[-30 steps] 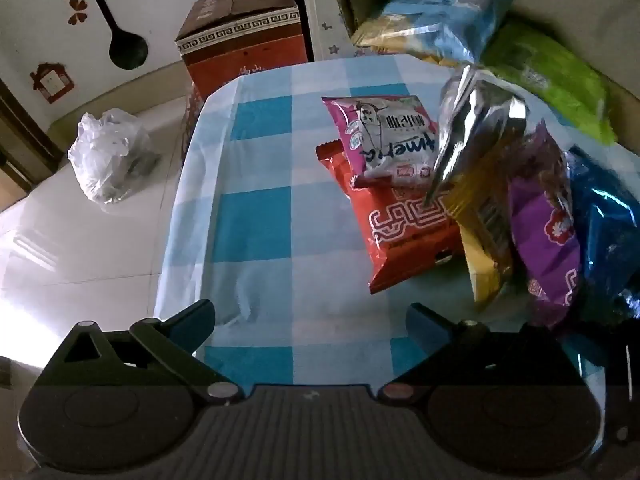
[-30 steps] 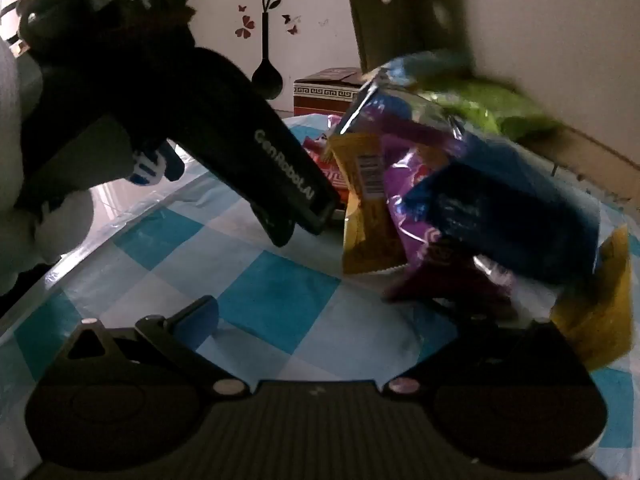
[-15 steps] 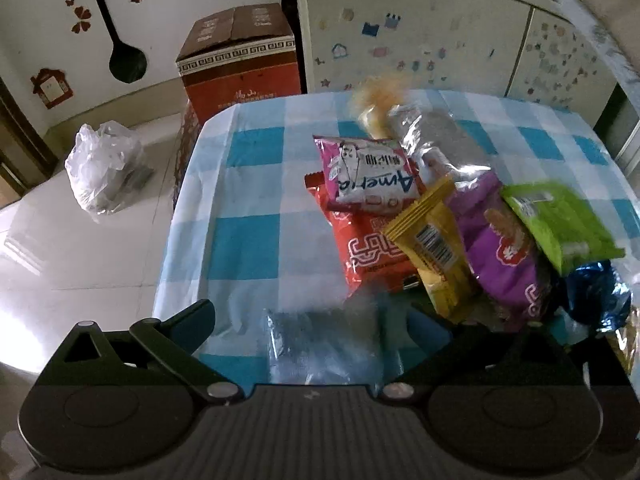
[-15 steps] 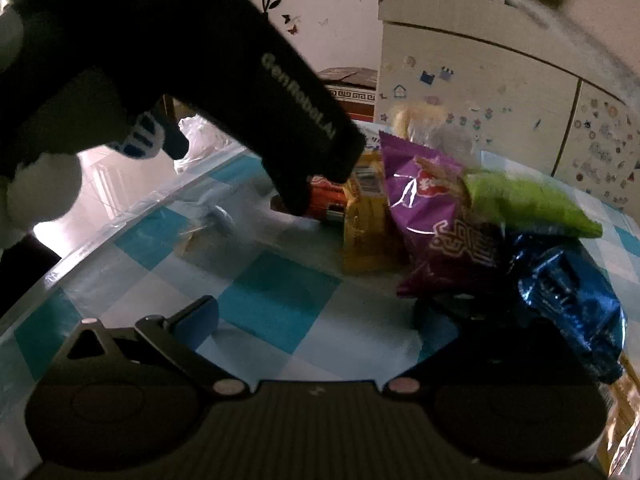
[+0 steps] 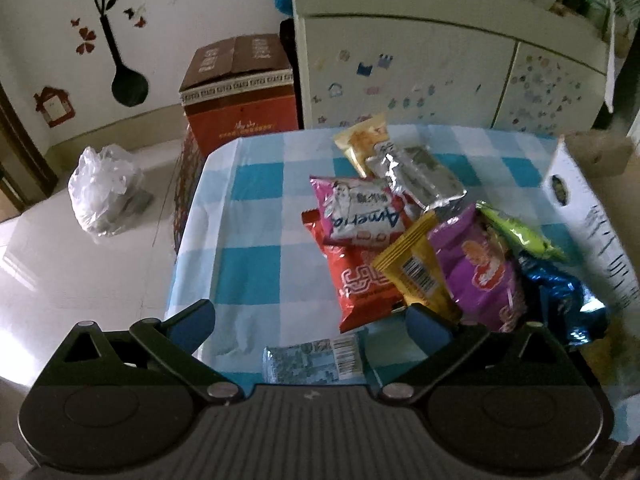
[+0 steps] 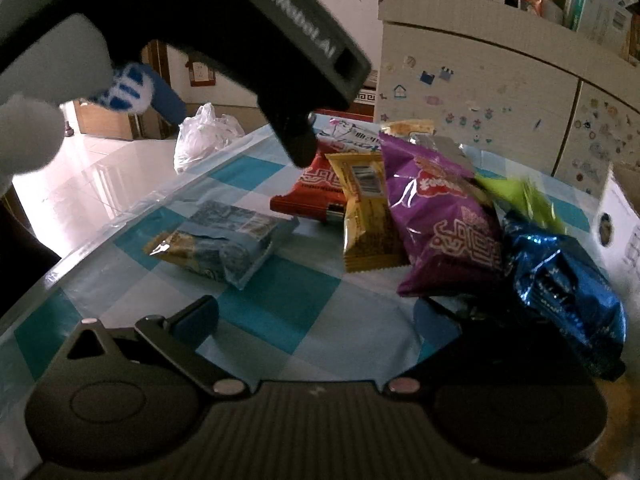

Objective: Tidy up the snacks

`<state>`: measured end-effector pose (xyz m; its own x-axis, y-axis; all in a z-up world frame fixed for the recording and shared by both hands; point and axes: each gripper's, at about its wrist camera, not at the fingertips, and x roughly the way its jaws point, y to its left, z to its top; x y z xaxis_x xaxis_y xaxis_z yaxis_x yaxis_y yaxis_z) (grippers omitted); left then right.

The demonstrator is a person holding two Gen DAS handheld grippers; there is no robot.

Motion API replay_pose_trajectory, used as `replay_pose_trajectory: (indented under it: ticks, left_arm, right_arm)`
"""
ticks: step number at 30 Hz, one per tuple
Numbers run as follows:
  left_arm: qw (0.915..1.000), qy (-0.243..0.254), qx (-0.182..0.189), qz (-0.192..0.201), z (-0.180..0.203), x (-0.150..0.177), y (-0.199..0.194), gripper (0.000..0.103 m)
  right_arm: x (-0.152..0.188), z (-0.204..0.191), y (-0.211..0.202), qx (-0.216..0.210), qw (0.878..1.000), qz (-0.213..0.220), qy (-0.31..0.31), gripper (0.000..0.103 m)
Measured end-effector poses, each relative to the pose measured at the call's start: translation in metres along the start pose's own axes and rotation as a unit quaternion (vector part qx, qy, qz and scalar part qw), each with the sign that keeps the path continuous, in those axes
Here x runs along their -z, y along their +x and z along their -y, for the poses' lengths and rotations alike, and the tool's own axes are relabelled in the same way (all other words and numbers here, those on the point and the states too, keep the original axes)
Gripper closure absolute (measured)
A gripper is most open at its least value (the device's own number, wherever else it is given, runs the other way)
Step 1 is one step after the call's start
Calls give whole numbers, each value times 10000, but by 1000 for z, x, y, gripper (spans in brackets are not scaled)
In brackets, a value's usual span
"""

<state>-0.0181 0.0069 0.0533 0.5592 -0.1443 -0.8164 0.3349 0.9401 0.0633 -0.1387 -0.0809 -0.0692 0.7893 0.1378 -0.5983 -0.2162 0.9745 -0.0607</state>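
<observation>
Several snack packets lie in a loose heap on the blue-and-white checked table [image 5: 256, 216]: a red packet [image 5: 362, 280], a pink-and-white one [image 5: 360, 212], a yellow bar [image 5: 416, 272], a purple bag [image 5: 480, 268], a green bag [image 5: 520, 232], a shiny blue bag [image 5: 560, 296] and a silver packet [image 5: 420, 176]. A pale blue packet [image 5: 312, 360] lies alone near the front edge, also in the right wrist view [image 6: 228, 244]. My left gripper [image 5: 308, 320] is open above it. My right gripper [image 6: 316, 316] is open and empty, low over the table before the purple bag [image 6: 448, 220].
A white cardboard box [image 5: 592, 232] stands at the table's right side. A white stickered cabinet [image 5: 440, 72] is behind the table. A brown carton [image 5: 240, 92] and a plastic bag [image 5: 104, 192] sit on the floor to the left.
The snacks tumbled out of the air onto the table and settled in a heap. The pale blue packet landed near the front edge. The white box came to rest at the right.
</observation>
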Motion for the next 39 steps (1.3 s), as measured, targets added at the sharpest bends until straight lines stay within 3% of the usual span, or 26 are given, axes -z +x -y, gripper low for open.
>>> replay_pose_trajectory:
  ticks: [20,32,35,39]
  left_arm:
    - [9977,-26,503,453,1,-5,-36,0]
    - [9971,33,482,590,-2,-4,-45,0]
    - [9973,74,394,610,-3,-5,-44,0]
    - [9974,13,332,633,-8,-7,-44,0]
  right_arm:
    - [0,-1,-2,4,10000,-3,2,0]
    - [0,-2,-2,66,9999,-25,90,0]
    - [3,-10,-9,382,9988,-94,306,1]
    - [-5,-19,-15,563,9952,-625,497,1]
